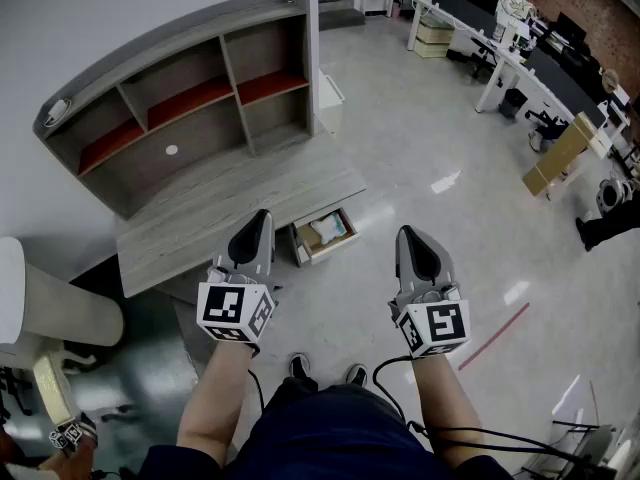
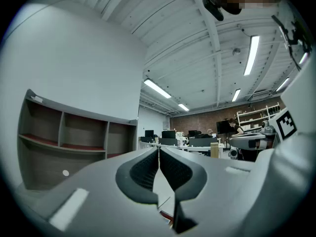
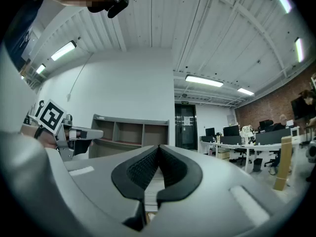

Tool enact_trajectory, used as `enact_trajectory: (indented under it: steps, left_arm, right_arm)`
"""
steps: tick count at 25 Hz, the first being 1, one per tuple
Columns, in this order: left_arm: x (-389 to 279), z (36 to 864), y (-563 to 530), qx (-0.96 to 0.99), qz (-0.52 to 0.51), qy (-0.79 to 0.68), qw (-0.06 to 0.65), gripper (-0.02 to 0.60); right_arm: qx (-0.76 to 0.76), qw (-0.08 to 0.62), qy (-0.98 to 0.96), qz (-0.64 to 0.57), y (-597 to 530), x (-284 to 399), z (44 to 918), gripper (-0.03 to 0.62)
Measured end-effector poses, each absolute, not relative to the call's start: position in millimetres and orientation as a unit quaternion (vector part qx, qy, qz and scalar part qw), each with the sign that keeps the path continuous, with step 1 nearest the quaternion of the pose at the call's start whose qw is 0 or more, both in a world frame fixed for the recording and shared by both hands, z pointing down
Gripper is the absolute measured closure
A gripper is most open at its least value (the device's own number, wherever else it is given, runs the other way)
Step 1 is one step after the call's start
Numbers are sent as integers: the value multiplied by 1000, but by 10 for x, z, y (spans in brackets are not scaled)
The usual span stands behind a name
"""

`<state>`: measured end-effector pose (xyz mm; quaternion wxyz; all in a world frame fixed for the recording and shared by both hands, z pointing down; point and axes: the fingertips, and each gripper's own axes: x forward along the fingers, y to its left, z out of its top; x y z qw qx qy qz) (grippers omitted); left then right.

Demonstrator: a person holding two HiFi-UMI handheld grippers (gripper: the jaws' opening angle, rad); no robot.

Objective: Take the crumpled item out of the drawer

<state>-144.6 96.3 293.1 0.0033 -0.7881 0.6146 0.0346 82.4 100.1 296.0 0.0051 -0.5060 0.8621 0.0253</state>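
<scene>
In the head view an open drawer [image 1: 345,239] juts out from under the grey desk [image 1: 230,208], with a pale crumpled item [image 1: 329,229] lying inside it. My left gripper [image 1: 258,222] hovers just left of the drawer, over the desk's front edge, jaws shut and empty. My right gripper [image 1: 412,238] hangs to the drawer's right above the floor, also shut and empty. In the left gripper view the left gripper [image 2: 159,151] has its jaws pressed together; the right gripper [image 3: 159,148] looks the same in the right gripper view. Neither touches the drawer.
A grey shelf unit [image 1: 180,98] with red-lined compartments stands on the desk against the white wall. A white chair [image 1: 50,313] is at the left. Office desks [image 1: 520,48] and cardboard boxes [image 1: 560,153] lie far right. My shoes [image 1: 325,371] stand on the glossy floor.
</scene>
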Motion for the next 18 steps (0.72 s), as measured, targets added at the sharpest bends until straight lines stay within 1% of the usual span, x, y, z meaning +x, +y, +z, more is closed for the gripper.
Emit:
enact_trajectory:
  steps: [13, 18]
  left_arm:
    - [-1734, 3082, 802, -805, 31, 592, -6, 572]
    - [-1860, 3198, 718, -817, 28, 576, -10, 572]
  right_arm:
    - [-528, 21, 849, 24, 931, 534, 2980, 588]
    - [-541, 17, 840, 27, 937, 403, 2976, 588]
